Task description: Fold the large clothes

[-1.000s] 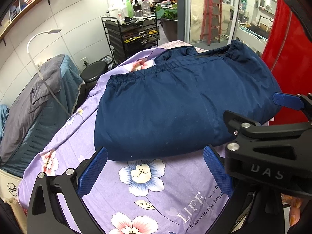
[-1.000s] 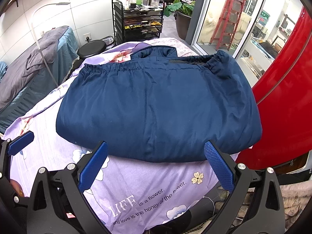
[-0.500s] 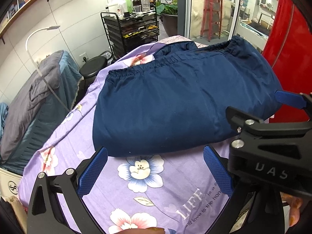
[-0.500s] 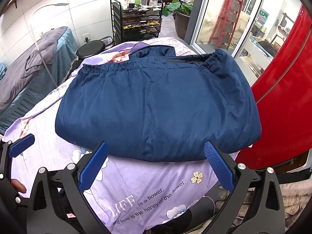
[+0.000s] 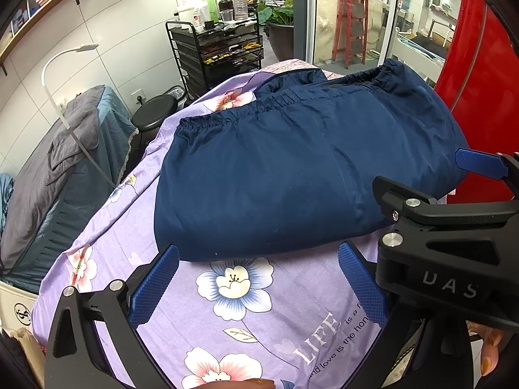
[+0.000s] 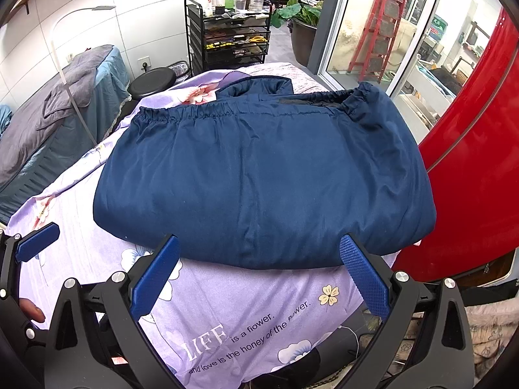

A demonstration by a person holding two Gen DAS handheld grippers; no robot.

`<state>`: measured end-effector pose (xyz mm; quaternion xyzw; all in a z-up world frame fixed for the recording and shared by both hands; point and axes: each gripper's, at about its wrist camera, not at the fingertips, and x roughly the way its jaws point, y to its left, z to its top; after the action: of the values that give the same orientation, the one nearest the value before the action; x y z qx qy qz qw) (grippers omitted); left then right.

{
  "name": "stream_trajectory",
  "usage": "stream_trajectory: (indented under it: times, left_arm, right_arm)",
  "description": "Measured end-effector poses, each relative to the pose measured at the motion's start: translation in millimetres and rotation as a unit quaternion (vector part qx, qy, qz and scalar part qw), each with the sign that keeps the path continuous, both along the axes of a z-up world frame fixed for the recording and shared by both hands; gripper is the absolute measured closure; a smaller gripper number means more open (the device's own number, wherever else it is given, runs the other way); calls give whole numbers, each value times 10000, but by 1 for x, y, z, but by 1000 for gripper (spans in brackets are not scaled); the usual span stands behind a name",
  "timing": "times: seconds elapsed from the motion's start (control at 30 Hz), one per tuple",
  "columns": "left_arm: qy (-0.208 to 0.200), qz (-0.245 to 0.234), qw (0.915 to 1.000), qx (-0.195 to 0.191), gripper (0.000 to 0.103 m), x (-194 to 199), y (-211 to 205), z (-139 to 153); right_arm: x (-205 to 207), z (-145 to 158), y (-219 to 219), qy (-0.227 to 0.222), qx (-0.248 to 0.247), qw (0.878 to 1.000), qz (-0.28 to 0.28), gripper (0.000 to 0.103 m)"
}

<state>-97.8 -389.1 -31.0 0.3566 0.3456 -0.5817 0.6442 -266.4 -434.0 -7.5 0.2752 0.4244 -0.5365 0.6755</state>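
Observation:
A navy blue padded garment point(image 5: 301, 162) lies folded in a thick bundle on a purple flowered sheet point(image 5: 233, 317), its elastic hem at the far side. It also shows in the right wrist view point(image 6: 266, 175). My left gripper point(image 5: 259, 282) is open and empty, just short of the garment's near edge. My right gripper point(image 6: 259, 275) is open and empty, also at the near edge. The right gripper shows at the right of the left wrist view point(image 5: 454, 243).
A red cabinet point(image 6: 480, 162) stands close on the right. A black wire cart point(image 6: 230, 39) with bottles is behind the table. A grey-covered bed point(image 5: 48, 178), a black stool point(image 5: 155, 116) and a white lamp point(image 5: 65, 74) are on the left.
Both grippers stay open and almost still. The view of the left wrist has shifted slightly, so the garment sits a little higher in frame.

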Motion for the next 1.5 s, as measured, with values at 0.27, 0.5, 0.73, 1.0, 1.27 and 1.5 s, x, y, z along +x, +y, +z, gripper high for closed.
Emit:
stream_trajectory:
  times: [0.27,0.5,0.73,1.0,1.27,1.5]
  left_arm:
    - [-19,34,10000,20,6,2,0,-1]
    - [-32,45,10000,32,6,4,-1,-1]
    - [-30,55,10000,48,6,5,-1,-2]
    - [-27,62,10000,54,6,6,0,-2]
    - [-27,96,9998,-178,6,6,4,-2]
    - [13,44,9999,-155,6,4,5,-4]
  right_arm:
    - [0,0,0,-3,-7,10000,8,6]
    - [0,0,-1,5,-6,10000,0,6]
    - [0,0,-1,-2,1,10000,11,6]
    - [1,0,-2,0,8,10000,15,6]
    - [0,0,-2,-8,8,10000,16,6]
    - [0,0,-2,-14,-4,10000,4,6]
